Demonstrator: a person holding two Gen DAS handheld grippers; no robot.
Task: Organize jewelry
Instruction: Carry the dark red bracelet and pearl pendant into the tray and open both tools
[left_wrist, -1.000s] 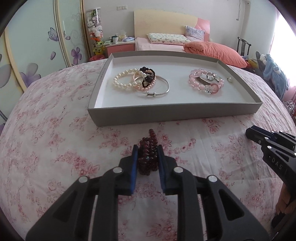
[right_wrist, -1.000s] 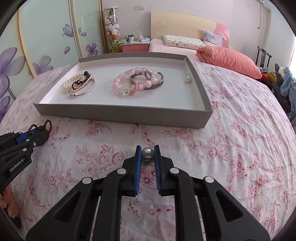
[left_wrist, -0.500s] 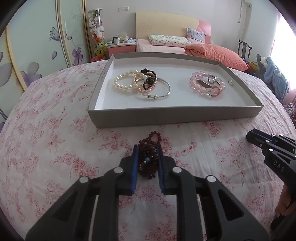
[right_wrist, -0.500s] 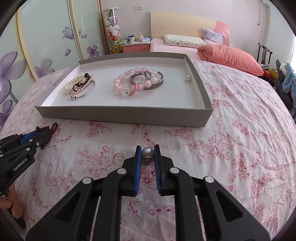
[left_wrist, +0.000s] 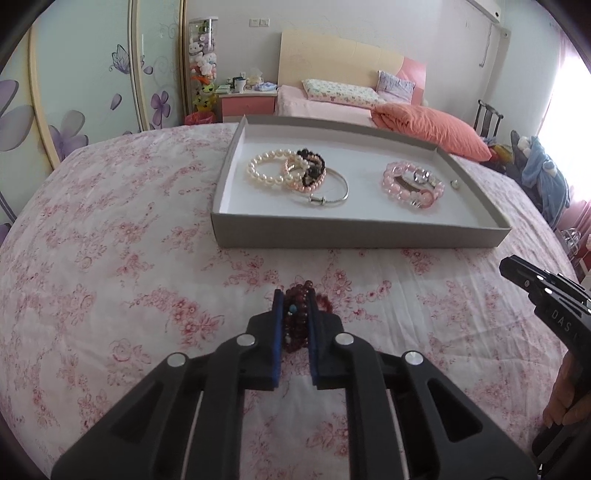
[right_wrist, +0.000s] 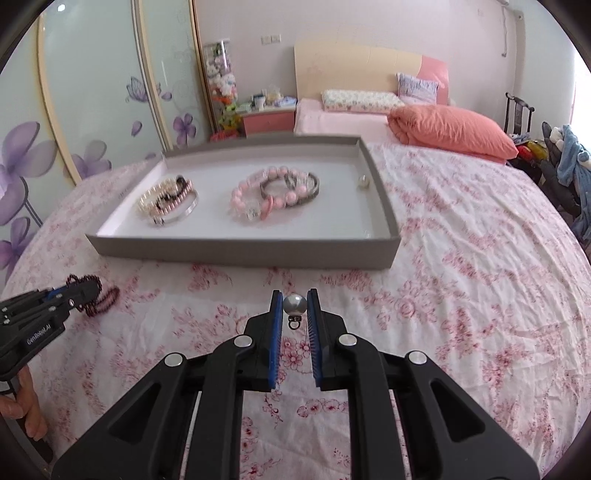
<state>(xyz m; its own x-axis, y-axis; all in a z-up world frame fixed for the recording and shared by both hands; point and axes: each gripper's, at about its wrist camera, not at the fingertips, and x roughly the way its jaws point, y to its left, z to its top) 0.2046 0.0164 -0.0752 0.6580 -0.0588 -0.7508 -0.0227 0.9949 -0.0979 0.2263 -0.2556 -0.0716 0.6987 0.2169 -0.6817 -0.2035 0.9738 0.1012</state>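
My left gripper (left_wrist: 294, 295) is shut on a dark red bead bracelet (left_wrist: 295, 319), held just above the floral bedspread, short of the grey tray (left_wrist: 354, 232). It shows at the left of the right wrist view (right_wrist: 79, 291) with the bracelet (right_wrist: 99, 299) hanging from it. My right gripper (right_wrist: 294, 293) is shut on a silver pearl pendant (right_wrist: 294, 304), in front of the tray (right_wrist: 243, 251). The tray holds a white pearl bracelet (left_wrist: 264, 170), a silver bangle (left_wrist: 332, 195), pink bead bracelets (left_wrist: 412, 184) and a single pearl (left_wrist: 455, 183).
The tray lies on a bed with a pink floral spread (left_wrist: 110, 258). Behind it are an orange quilt (left_wrist: 428, 129), pillows, a pink nightstand (left_wrist: 247, 105) and a flowered wardrobe (left_wrist: 74, 92). The right gripper's body (left_wrist: 554, 306) is at the right edge.
Both grippers have drawn back and lifted a little, so the tray looks farther away. The left one has shifted left of the tray. Both grips are unchanged.
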